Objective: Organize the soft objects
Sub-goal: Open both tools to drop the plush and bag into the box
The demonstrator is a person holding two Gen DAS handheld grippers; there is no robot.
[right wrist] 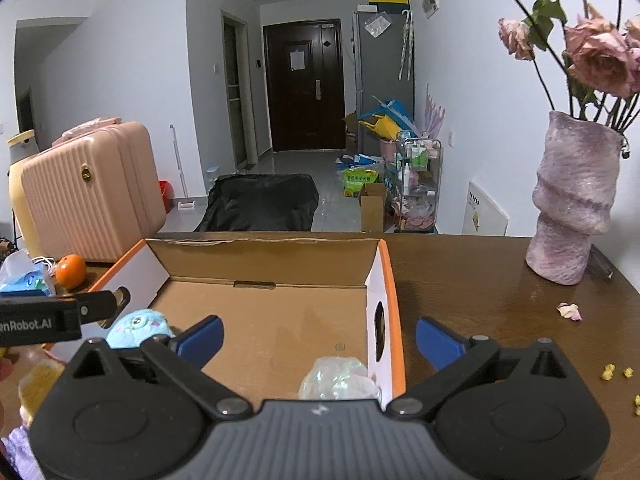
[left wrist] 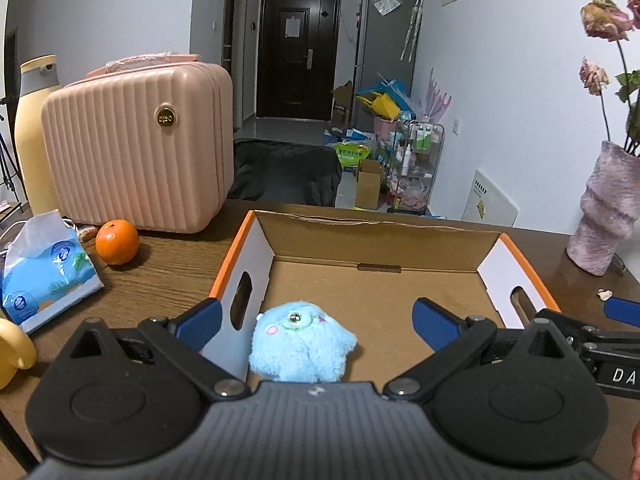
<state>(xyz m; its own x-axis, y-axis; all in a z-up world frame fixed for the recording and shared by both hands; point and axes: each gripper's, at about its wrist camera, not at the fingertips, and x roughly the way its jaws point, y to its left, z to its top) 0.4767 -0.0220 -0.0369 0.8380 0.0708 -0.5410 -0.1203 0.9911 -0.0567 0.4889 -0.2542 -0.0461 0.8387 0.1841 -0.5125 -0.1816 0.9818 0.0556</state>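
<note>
An orange-rimmed cardboard box (left wrist: 360, 222) stands open on the brown wooden table. A fluffy light-blue plush (left wrist: 301, 346) lies in its near left corner, below and between the blue pads of my left gripper (left wrist: 318, 320). That gripper is open and does not touch the plush. In the right wrist view the same box (right wrist: 260, 242) holds a pale, shiny, translucent soft lump (right wrist: 340, 380) against its right wall. My right gripper (right wrist: 320, 338) hangs over the lump, open wide and clear of it. The blue plush (right wrist: 136, 326) shows at the left there.
A pink ribbed case (left wrist: 136, 148), an orange (left wrist: 117, 242), a blue tissue pack (left wrist: 44, 276) and a tall yellow bottle (left wrist: 34, 132) stand left of the box. A purple vase (right wrist: 572, 208) with dried roses is at the right, with petals (right wrist: 570, 311) and crumbs nearby.
</note>
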